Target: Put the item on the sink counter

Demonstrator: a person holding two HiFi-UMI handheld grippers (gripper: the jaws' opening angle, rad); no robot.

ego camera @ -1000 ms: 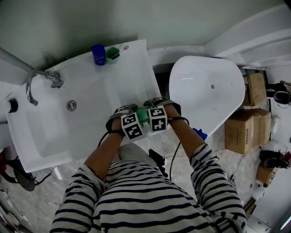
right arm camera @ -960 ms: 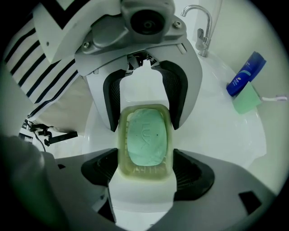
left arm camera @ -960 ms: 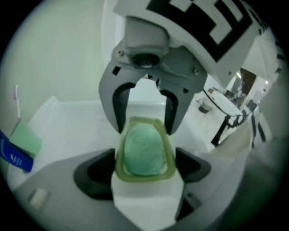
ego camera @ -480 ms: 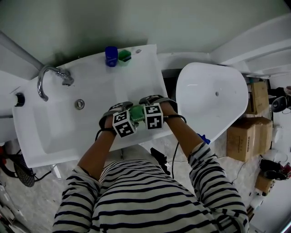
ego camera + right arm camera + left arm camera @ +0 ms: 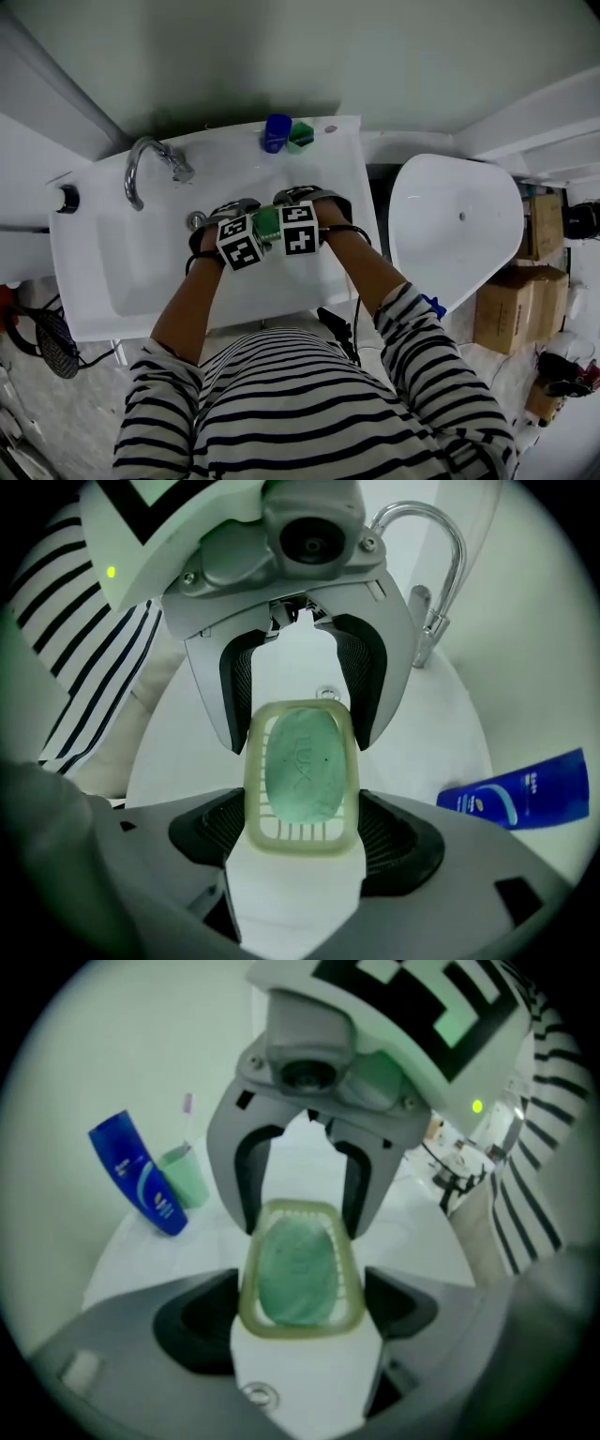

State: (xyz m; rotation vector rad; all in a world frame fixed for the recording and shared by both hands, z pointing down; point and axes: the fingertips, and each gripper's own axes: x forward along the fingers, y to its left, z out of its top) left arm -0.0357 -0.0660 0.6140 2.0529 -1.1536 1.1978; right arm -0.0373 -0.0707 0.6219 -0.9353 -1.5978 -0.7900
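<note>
— How are the arms set?

— Both forearms reach forward from the striped sleeves (image 5: 309, 412) and meet in front of the chest. The two tools point tip to tip, with their marker cubes side by side.

— And the grips?

— The left hand-held gripper (image 5: 300, 1318) is closed on one end of the soap dish (image 5: 251, 1283). The right hand-held gripper (image 5: 302, 841) is closed on the other end. A green soap (image 5: 302, 761) lies in the dish.

— Where is the dish?

— It is held level over the white table (image 5: 342, 187), just right of the drain (image 5: 194, 220) and near the sink (image 5: 122, 272). I can't tell whether it touches down. A blue tube (image 5: 276, 132) and a green cup (image 5: 301, 135) stand at the back edge, well apart from it, and the tap (image 5: 150, 164) is off to the left.
</note>
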